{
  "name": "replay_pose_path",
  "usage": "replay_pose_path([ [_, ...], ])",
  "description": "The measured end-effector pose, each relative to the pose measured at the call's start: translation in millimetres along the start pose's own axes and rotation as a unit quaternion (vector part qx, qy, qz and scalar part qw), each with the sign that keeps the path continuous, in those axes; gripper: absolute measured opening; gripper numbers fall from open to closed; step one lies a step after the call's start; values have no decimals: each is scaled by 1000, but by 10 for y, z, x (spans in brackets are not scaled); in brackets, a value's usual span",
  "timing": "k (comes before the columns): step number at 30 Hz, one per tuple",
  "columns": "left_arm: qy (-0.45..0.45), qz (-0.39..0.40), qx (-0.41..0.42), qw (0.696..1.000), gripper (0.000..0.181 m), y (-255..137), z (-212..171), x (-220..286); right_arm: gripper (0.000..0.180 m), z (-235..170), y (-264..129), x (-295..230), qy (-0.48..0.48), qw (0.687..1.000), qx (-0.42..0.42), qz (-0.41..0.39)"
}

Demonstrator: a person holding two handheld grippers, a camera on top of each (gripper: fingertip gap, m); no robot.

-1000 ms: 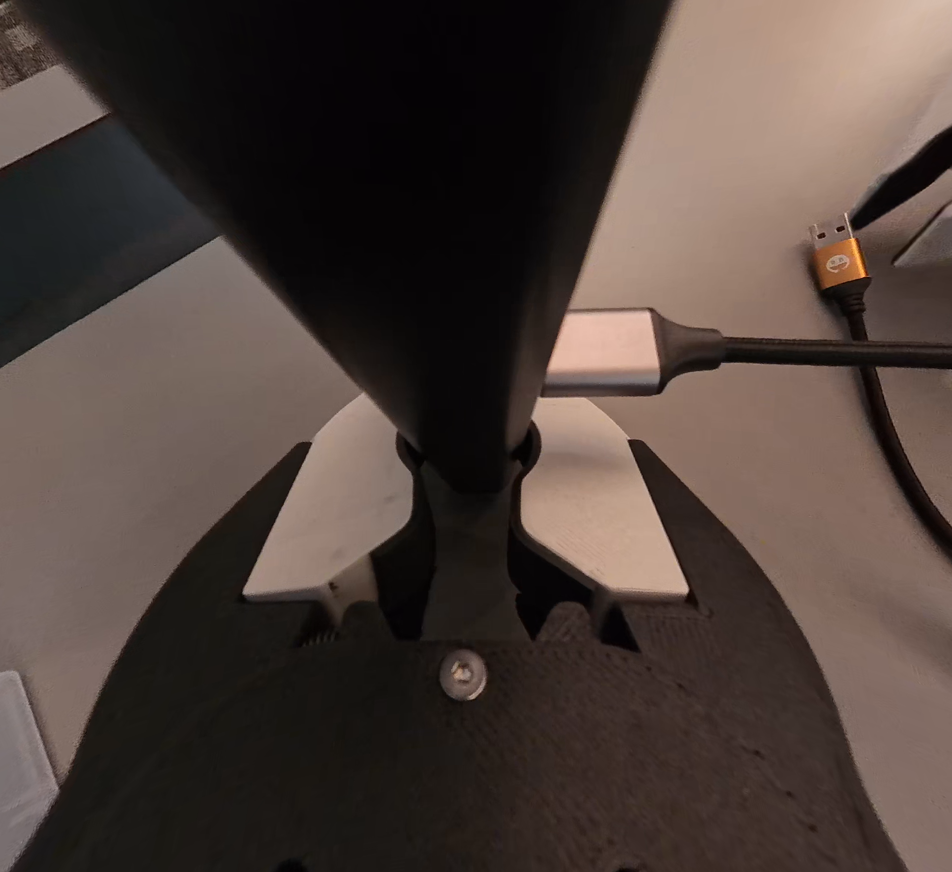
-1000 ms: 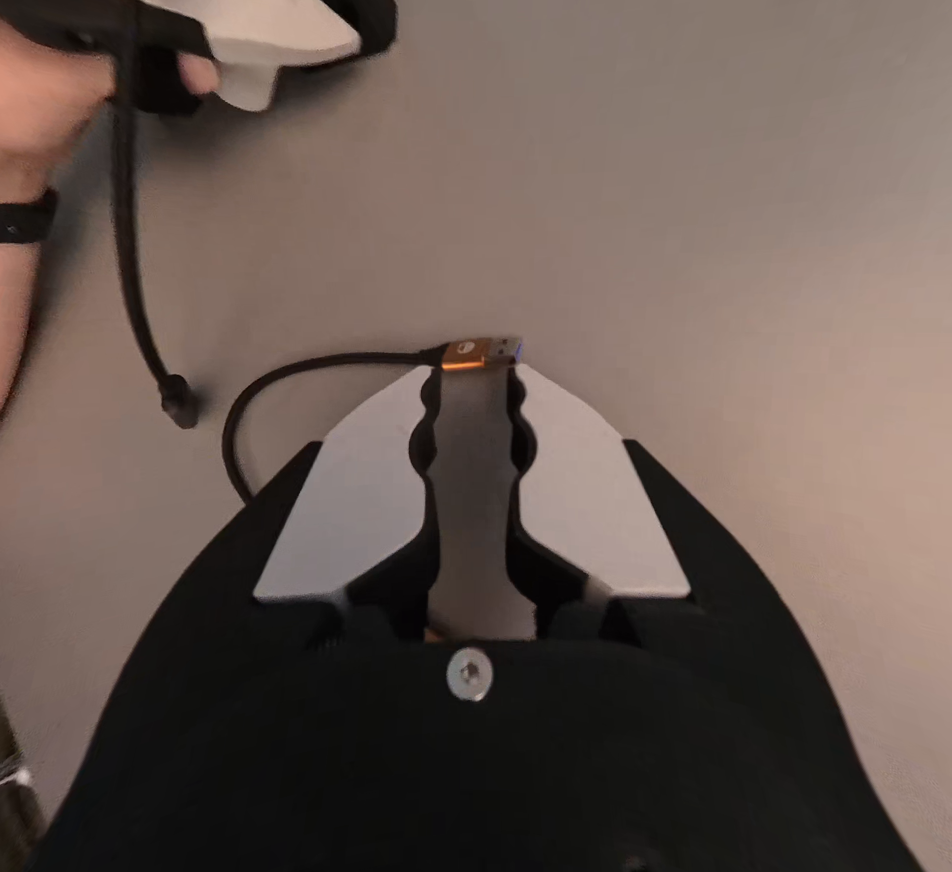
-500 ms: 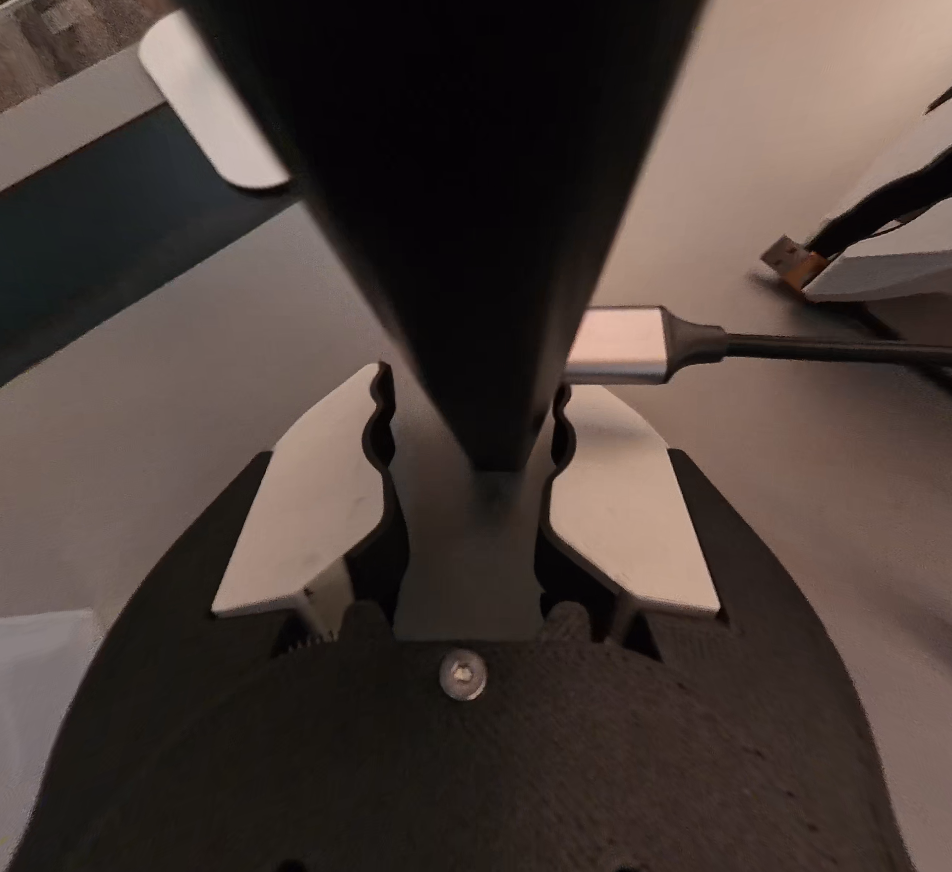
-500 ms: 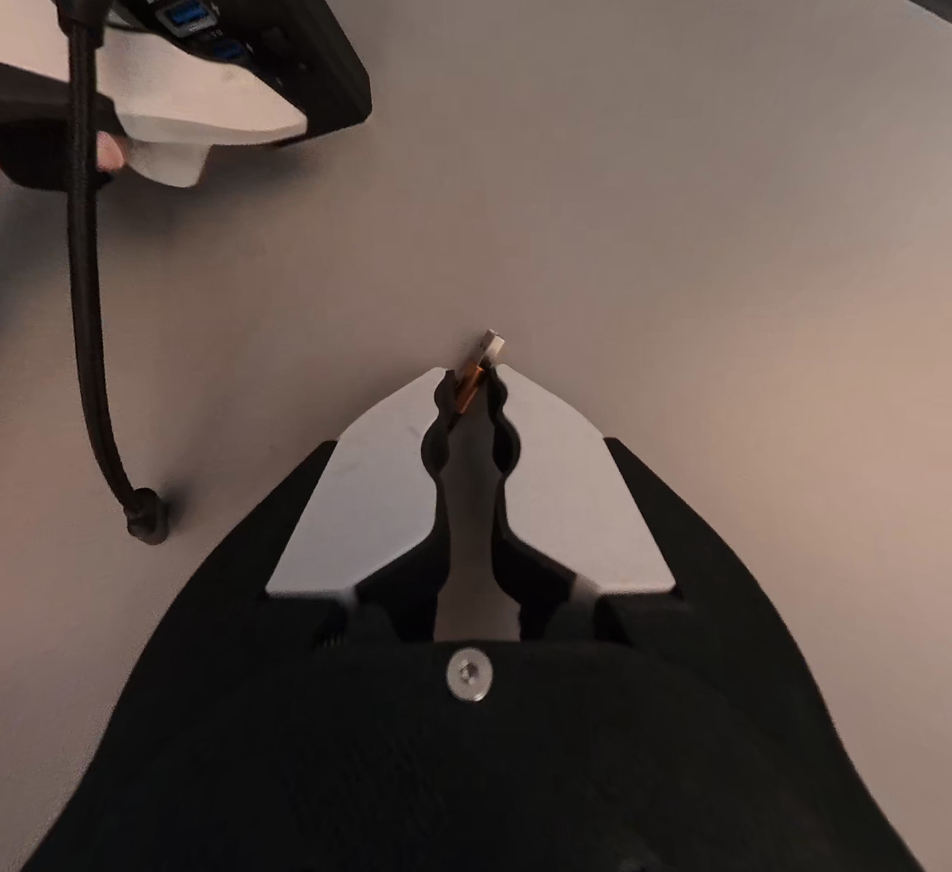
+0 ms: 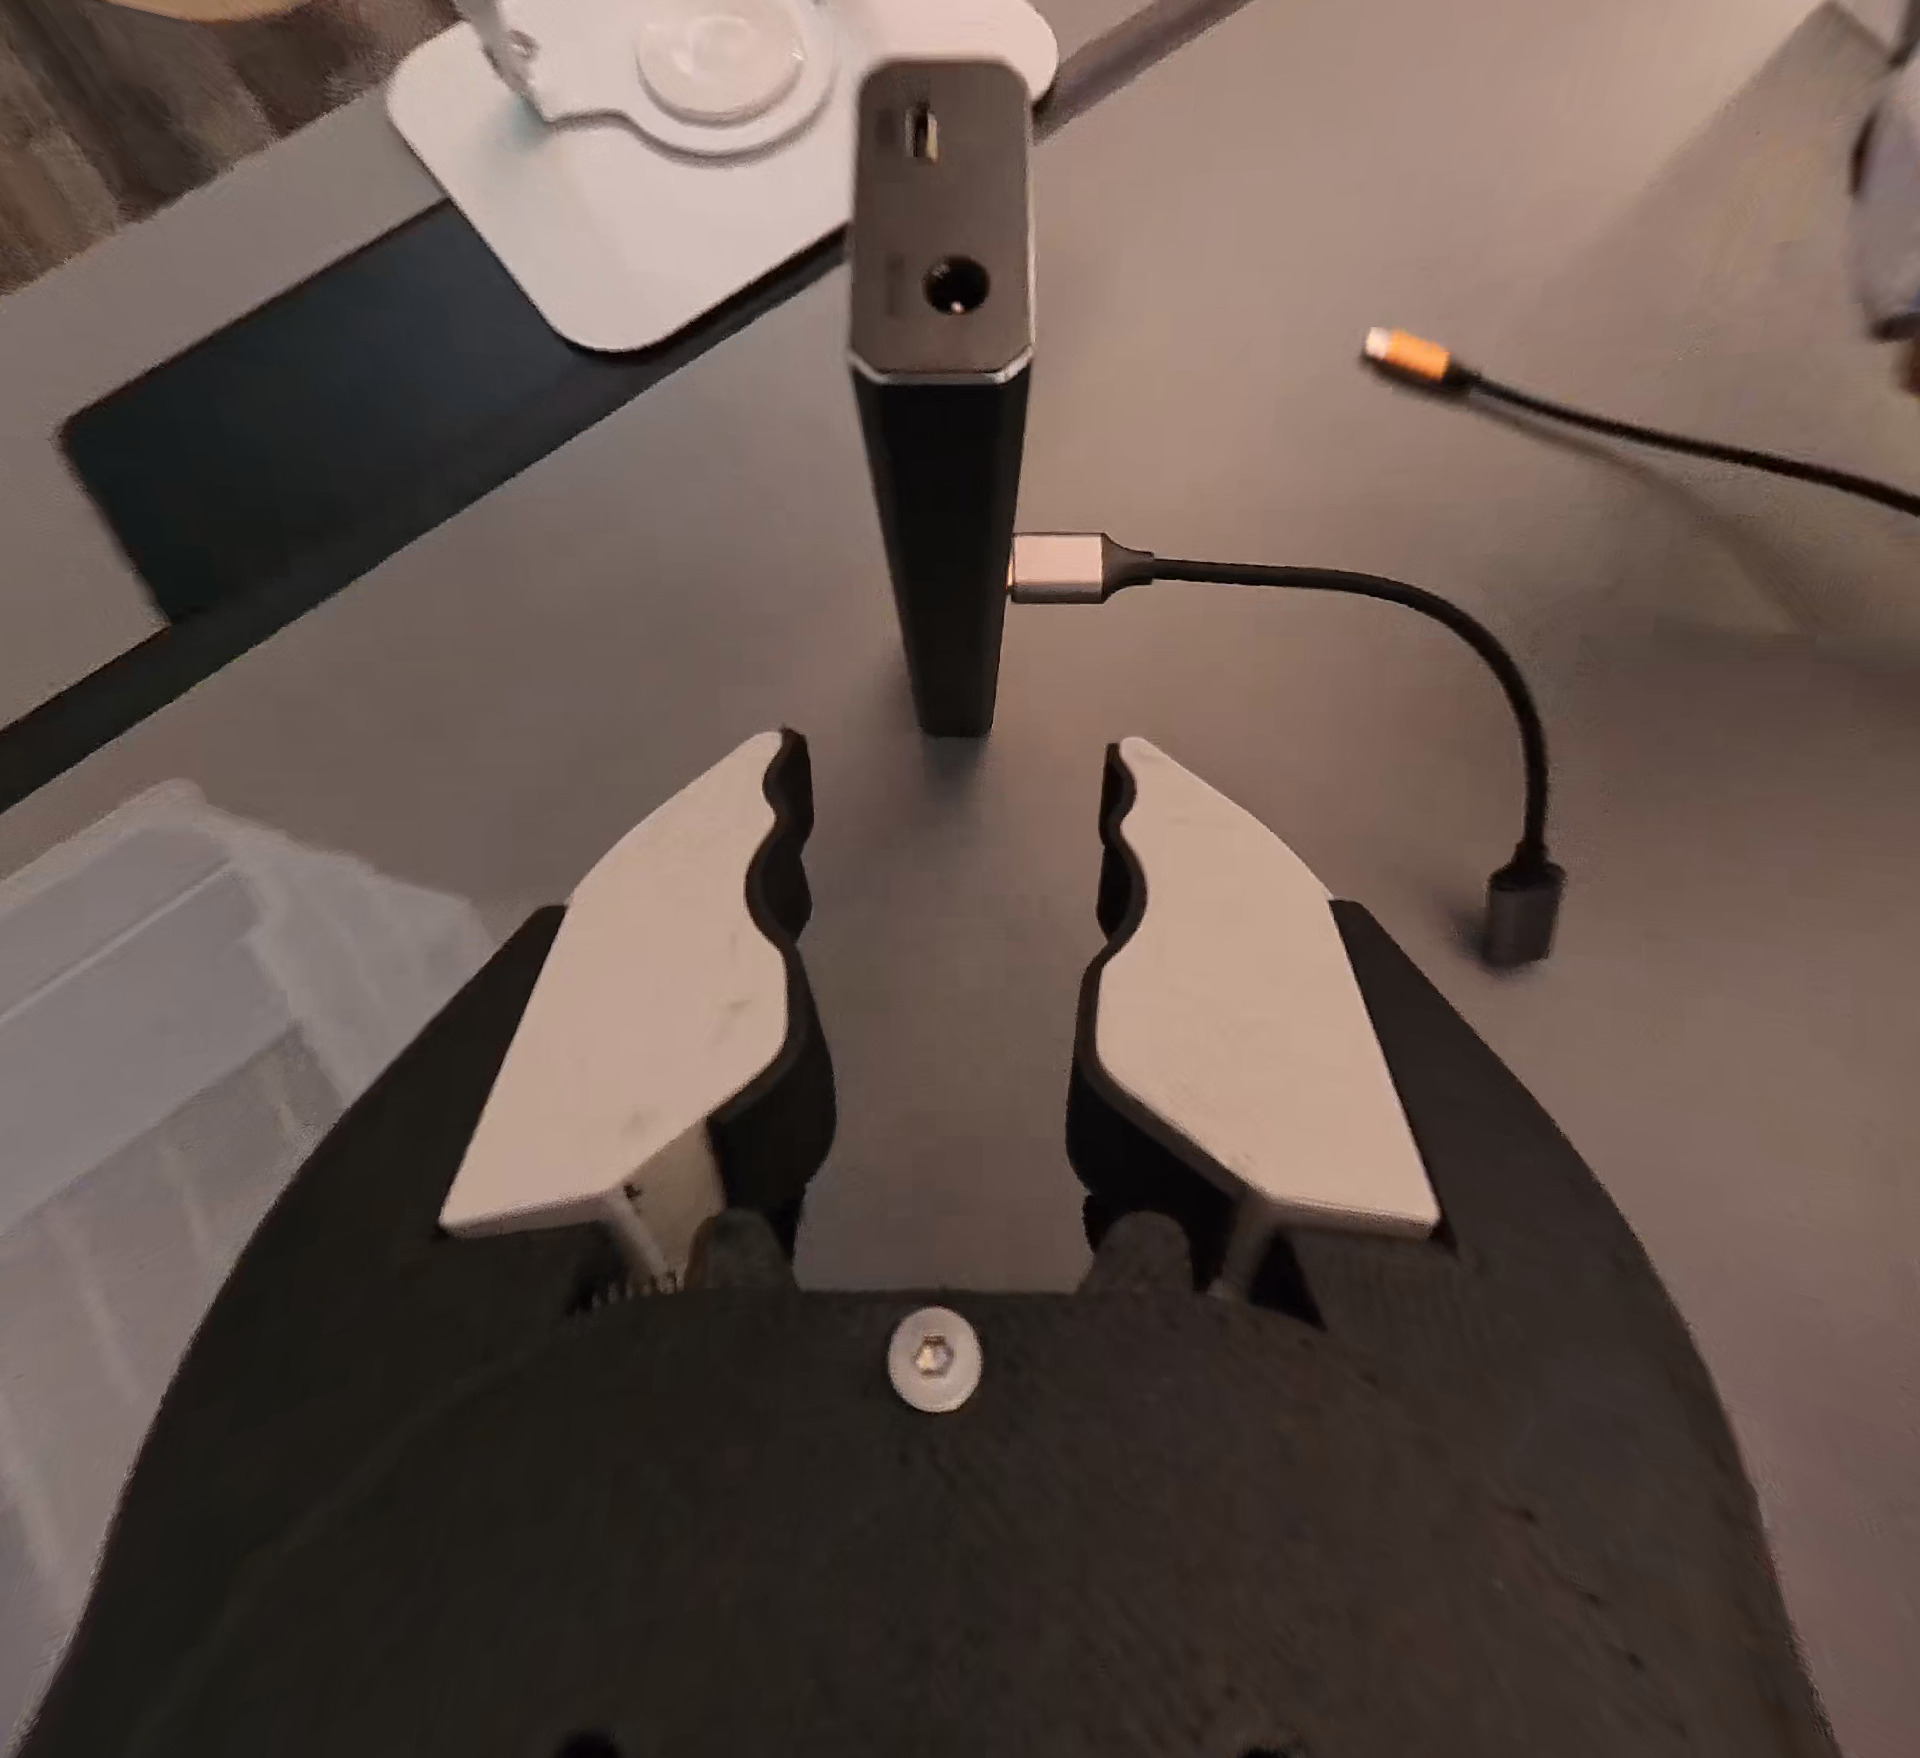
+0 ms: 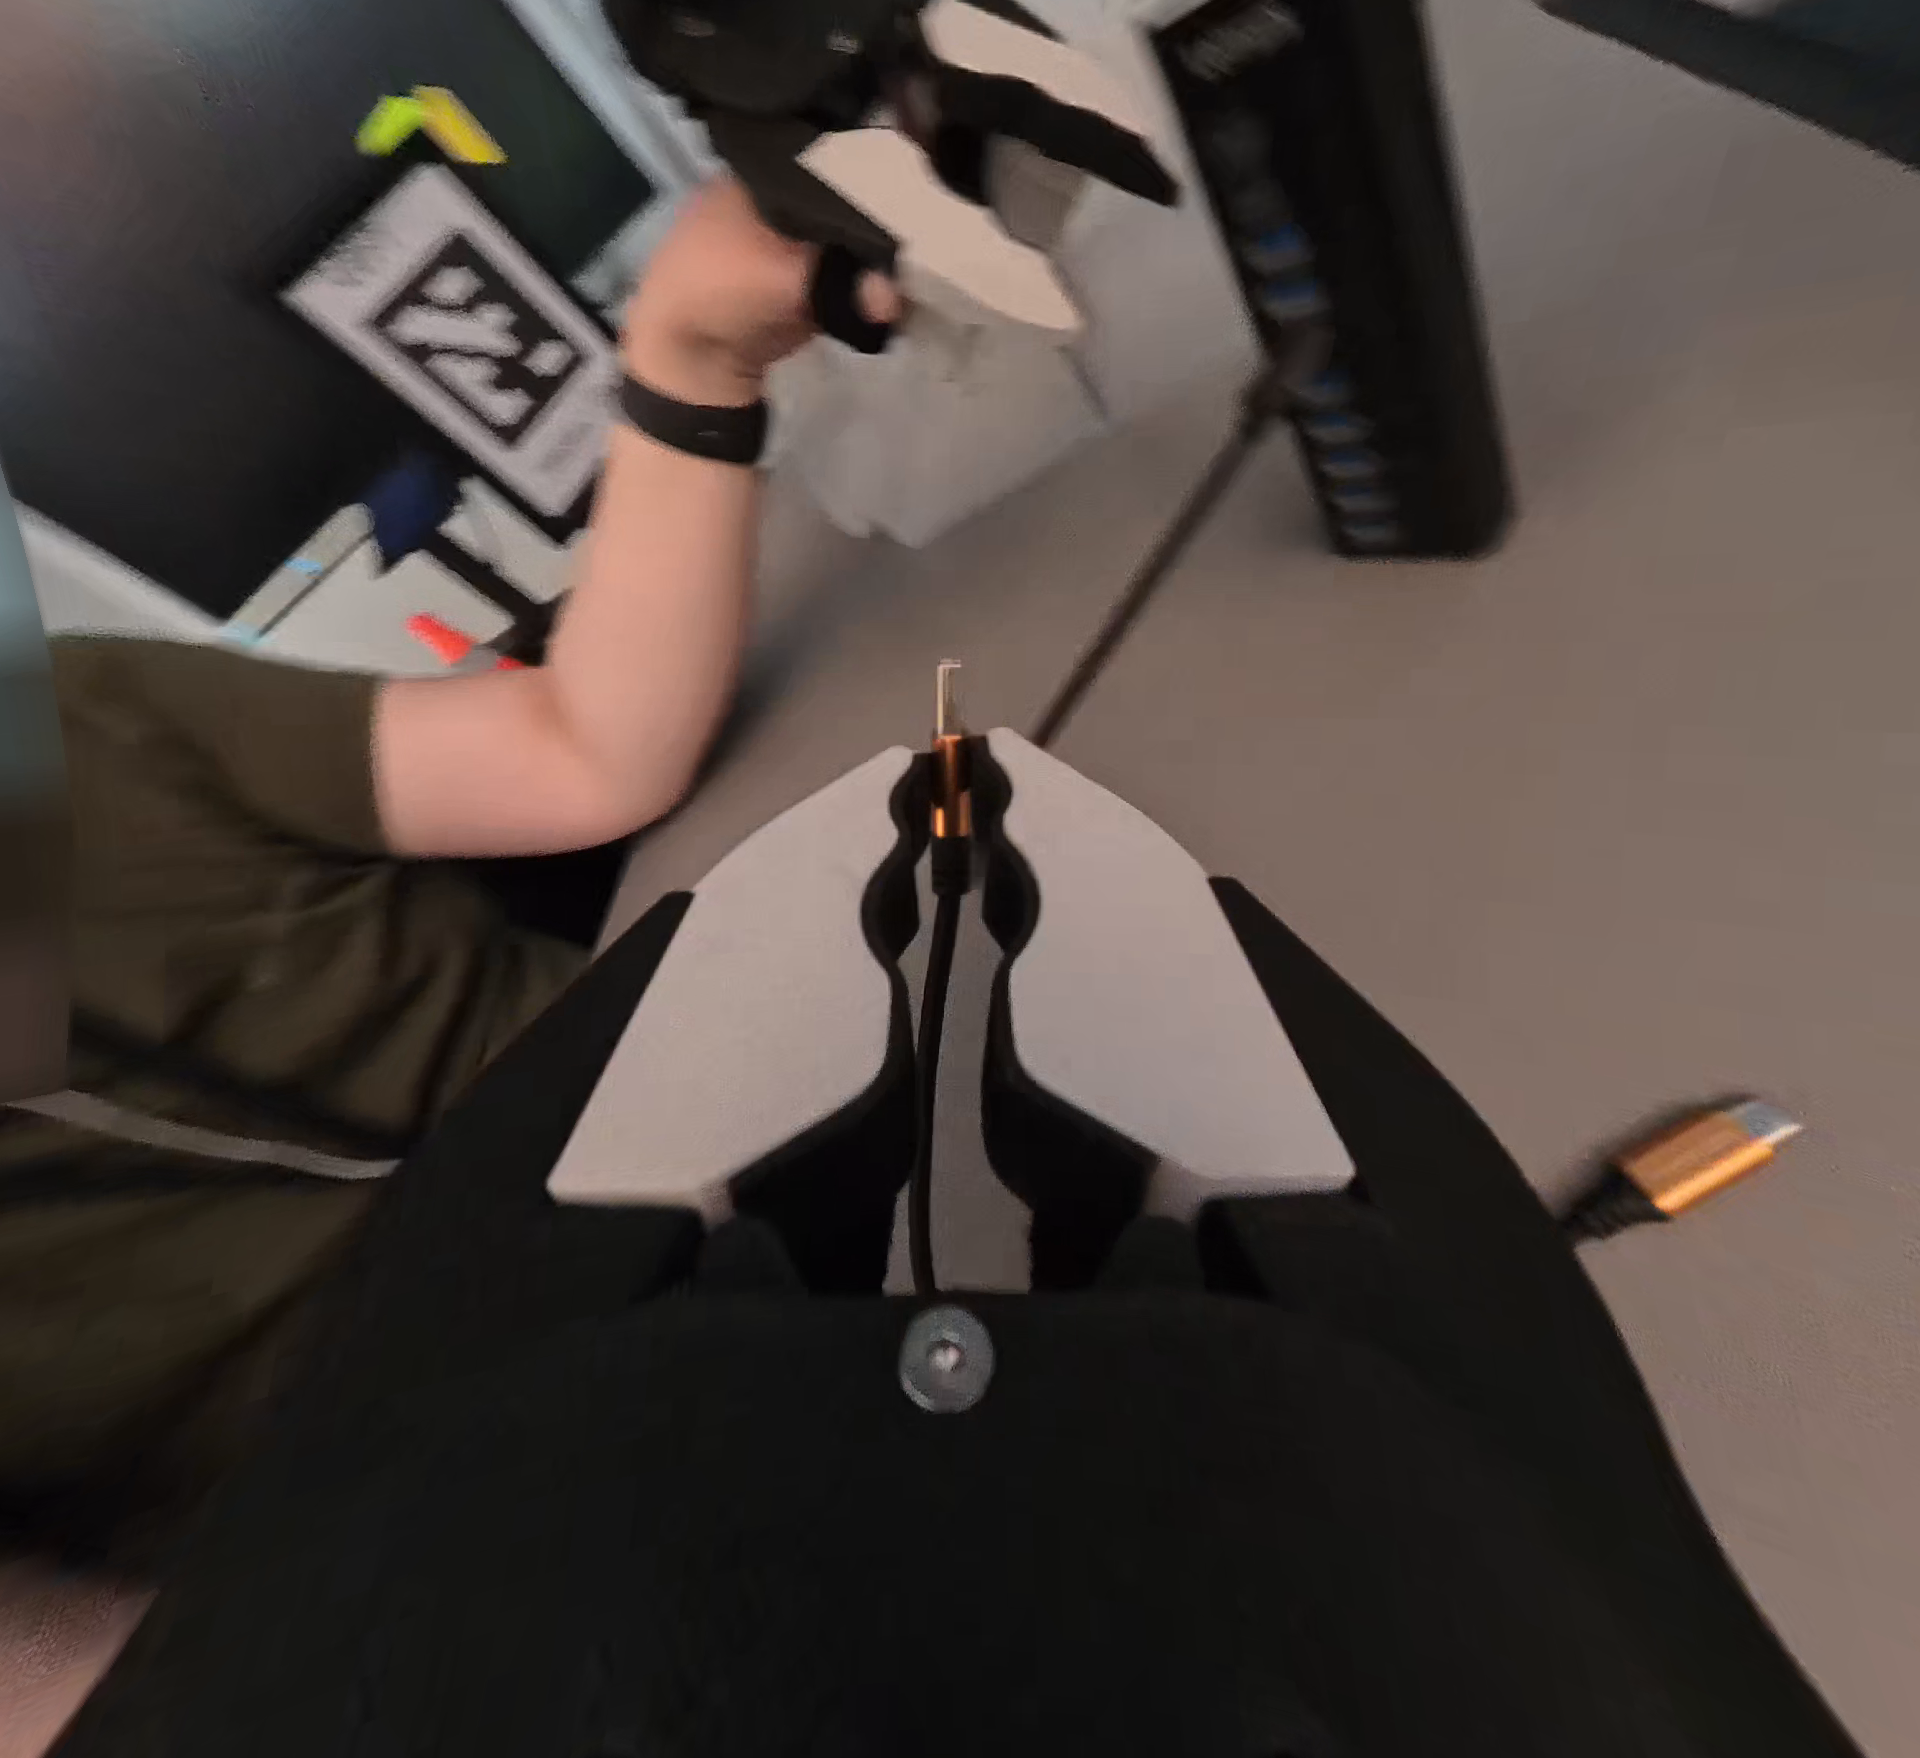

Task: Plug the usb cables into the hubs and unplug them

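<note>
The left gripper (image 5: 951, 763), with pale grey finger plates on a black printed body, stands wide apart and empty, held just short of a tall black slab-shaped USB hub (image 5: 943, 503) that stands upright on end on the grey matte tabletop (image 5: 520, 669). A short black braided cable with a silver metal plug (image 5: 1060, 567) is seated in the hub's right side; it arcs outward and down to a dark grey cylindrical end (image 5: 1519, 913) resting on the table. To the right, well apart from the hub, an orange-collared USB plug on a thin black cable (image 5: 1415, 354) is seen above the table; its support is not visible in this view. Behind the hub lies a white rounded-corner stand base (image 5: 644, 254); a translucent plastic container (image 5: 156, 1033) sits at the lower left. In the right wrist view, the right gripper (image 6: 951, 758) is closed narrowly on the orange collar of that plug (image 6: 951, 789), whose metal tip projects forward beyond the fingertips while its cable runs back between the fingers. A second orange-collared USB plug (image 6: 1694, 1158) lies on the table at the right. The hub (image 6: 1351, 254), showing a column of blue ports, stands farther off, beside the left gripper (image 6: 997, 181) held in a person's hand (image 6: 727, 306).
</note>
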State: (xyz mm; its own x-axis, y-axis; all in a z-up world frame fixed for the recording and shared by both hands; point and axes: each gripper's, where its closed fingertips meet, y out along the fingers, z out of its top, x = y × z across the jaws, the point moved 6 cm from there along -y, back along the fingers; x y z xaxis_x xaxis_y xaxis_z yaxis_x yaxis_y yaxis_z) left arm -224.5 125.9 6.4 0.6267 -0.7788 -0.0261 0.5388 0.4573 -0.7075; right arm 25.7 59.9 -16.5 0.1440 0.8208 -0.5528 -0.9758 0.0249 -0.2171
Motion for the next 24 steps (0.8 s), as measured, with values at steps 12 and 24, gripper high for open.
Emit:
replay_pose_path([
  [12,81,-122,196,970,38,-1101,466,837,7,-25,-489,-1316,-289,922,23,257],
  [24,192,-222,195,936,23,-1091,658,1782,7,289,-265,-1495,-349,936,6,40],
])
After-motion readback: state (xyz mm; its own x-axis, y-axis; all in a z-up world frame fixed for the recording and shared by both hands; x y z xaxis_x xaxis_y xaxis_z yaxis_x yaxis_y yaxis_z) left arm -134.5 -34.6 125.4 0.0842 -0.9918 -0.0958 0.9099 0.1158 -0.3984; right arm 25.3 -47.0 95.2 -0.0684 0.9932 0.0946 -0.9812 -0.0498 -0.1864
